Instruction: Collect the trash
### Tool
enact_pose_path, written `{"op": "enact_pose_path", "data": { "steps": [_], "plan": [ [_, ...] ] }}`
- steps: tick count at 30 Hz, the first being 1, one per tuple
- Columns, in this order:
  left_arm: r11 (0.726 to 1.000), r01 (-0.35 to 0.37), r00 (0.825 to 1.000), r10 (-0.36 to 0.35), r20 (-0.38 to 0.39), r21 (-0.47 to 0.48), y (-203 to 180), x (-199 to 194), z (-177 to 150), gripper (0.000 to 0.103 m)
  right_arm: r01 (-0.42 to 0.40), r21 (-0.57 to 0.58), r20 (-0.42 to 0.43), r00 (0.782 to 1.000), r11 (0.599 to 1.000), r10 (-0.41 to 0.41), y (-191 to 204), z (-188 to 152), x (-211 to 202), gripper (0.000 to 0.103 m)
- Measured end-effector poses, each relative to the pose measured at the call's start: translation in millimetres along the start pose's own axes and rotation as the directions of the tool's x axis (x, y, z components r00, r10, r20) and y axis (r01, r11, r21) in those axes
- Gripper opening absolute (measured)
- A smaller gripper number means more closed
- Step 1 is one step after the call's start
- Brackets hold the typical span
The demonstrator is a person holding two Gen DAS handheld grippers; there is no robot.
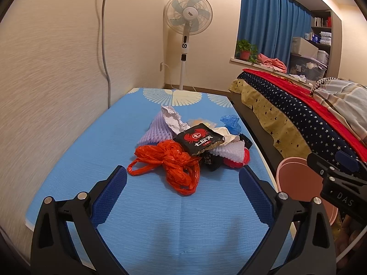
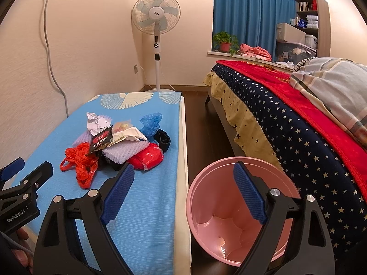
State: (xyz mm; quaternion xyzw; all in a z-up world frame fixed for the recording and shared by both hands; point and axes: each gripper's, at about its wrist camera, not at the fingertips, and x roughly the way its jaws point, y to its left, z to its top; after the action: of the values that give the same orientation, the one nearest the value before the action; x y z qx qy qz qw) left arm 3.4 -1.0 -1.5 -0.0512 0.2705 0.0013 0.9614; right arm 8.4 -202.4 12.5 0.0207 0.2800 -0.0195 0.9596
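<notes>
A pile of trash lies on the blue table [image 1: 68,160]: an orange plastic bag [image 1: 169,162], a black snack packet [image 1: 199,141], crumpled white paper [image 1: 172,119], white foam net [image 1: 231,152], a blue bag [image 1: 231,121]. The pile also shows in the right wrist view, with the orange bag [image 2: 80,160] and a red wrapper [image 2: 146,158]. A pink bin [image 2: 229,206] stands on the floor right of the table. My left gripper [image 1: 183,176] is open and empty, just short of the orange bag. My right gripper [image 2: 183,174] is open and empty above the bin's near rim.
A bed [image 2: 298,126] with a starry cover and red blanket runs along the right. A standing fan [image 2: 156,23] is at the far wall. A dark floor strip [image 2: 199,126] separates table and bed. A wall borders the table's left side.
</notes>
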Motion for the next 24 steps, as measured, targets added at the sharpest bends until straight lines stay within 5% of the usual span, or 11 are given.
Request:
{"op": "enact_pose_path", "data": {
  "steps": [16, 24],
  "plan": [
    [1.0, 0.019, 1.0, -0.019, 0.0, -0.001, -3.0, 1.6, 2.6, 0.09, -0.035, 0.014, 0.0, 0.999, 0.999, 0.035, 1.4, -1.0, -0.5, 0.074],
    [1.0, 0.021, 1.0, -0.022, -0.015, -0.02, 3.6, 6.8, 2.1, 0.07, -0.087, 0.031, -0.012, 0.996, 0.996, 0.087, 0.5, -1.8, 3.2, 0.052]
  ]
}}
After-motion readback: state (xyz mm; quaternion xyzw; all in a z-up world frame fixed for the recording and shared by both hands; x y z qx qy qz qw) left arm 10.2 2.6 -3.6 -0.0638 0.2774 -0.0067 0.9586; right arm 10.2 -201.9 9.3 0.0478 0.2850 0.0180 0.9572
